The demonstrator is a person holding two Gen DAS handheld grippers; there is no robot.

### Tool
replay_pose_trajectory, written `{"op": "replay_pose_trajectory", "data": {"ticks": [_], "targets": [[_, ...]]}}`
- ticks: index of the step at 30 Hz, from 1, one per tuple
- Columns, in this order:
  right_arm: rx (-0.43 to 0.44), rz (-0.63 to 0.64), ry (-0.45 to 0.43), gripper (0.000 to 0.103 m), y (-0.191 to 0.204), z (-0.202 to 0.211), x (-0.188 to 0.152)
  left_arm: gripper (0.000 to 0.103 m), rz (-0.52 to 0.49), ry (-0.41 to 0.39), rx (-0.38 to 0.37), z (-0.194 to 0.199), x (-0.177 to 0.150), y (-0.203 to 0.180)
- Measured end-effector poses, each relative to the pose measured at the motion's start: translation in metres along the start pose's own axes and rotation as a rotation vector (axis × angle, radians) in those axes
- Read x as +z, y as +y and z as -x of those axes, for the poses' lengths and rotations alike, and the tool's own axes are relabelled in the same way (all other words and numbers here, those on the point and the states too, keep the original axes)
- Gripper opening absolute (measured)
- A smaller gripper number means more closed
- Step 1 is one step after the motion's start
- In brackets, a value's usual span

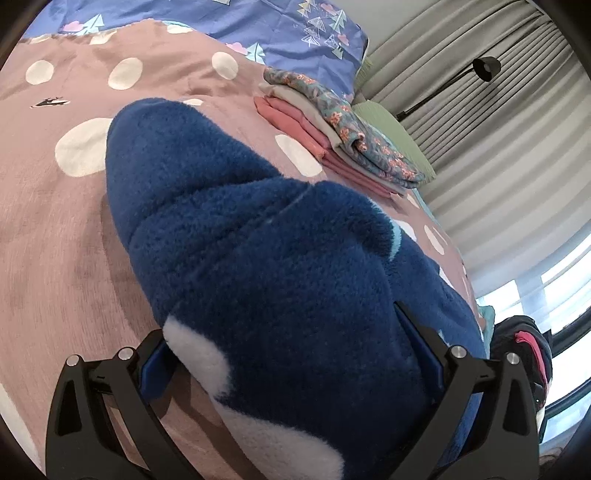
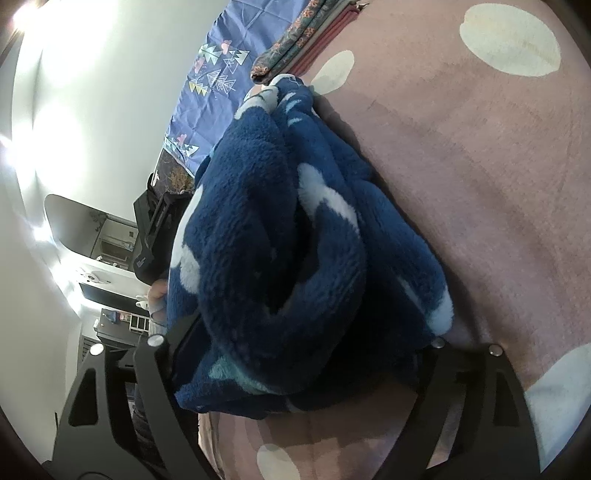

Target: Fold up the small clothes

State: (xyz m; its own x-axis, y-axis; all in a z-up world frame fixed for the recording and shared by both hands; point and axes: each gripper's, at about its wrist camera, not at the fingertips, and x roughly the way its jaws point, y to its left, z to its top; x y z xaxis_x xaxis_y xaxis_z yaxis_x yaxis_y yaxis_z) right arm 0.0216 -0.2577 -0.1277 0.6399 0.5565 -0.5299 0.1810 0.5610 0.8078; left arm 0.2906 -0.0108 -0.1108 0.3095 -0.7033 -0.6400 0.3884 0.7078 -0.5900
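Note:
A dark blue fleece garment [image 1: 258, 251] with white patches lies bunched in thick folds on the dusty-pink dotted bedspread [image 1: 55, 240]. My left gripper [image 1: 288, 354] straddles its near end, jaws spread wide, one finger [image 1: 155, 365] beside the white patch and the other at the fleece's right flank. In the right wrist view the same garment [image 2: 280, 236] is a rolled-up heap. My right gripper [image 2: 303, 350] stands open around its near end, and I see neither pad squeezing the fleece.
A stack of folded clothes [image 1: 332, 140], with a floral piece on top, sits near the blue tree-print pillow [image 1: 295, 33]. Dark clothes [image 1: 524, 347] lie at the bed's right edge by the curtain. A hand [image 2: 159, 295] shows behind the fleece.

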Motion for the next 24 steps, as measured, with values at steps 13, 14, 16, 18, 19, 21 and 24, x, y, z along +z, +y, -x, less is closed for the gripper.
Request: {"op": "replay_pose_trajectory", "data": {"ticks": [13,14,16,18,19,21,24], "targets": [[0.008,-0.058,-0.019,0.088,-0.003,-0.004,0.0,0.102,-0.08,-0.013,0.0,-0.017,0.005,0.0],[0.0,-0.057,-0.025,0.088,-0.001,-0.005,-0.001,0.102,-0.076,-0.01,-0.001,-0.017,0.006,0.0],[-0.014,-0.063,-0.037,0.087,0.0,-0.004,-0.002,0.102,-0.073,-0.006,0.015,-0.015,0.005,-0.002],[-0.028,-0.066,-0.041,0.077,0.002,-0.003,-0.003,0.098,-0.072,-0.022,0.04,-0.011,0.003,-0.008],[-0.025,-0.068,-0.04,0.065,0.004,-0.003,-0.004,0.091,-0.078,-0.039,0.04,-0.006,0.0,-0.012],[-0.02,-0.043,-0.042,0.052,0.012,0.003,-0.004,0.08,-0.096,-0.087,0.032,0.007,-0.005,-0.021],[-0.046,0.067,-0.075,0.042,0.033,0.014,-0.004,0.068,-0.117,-0.133,0.013,0.027,-0.01,-0.031]]}}
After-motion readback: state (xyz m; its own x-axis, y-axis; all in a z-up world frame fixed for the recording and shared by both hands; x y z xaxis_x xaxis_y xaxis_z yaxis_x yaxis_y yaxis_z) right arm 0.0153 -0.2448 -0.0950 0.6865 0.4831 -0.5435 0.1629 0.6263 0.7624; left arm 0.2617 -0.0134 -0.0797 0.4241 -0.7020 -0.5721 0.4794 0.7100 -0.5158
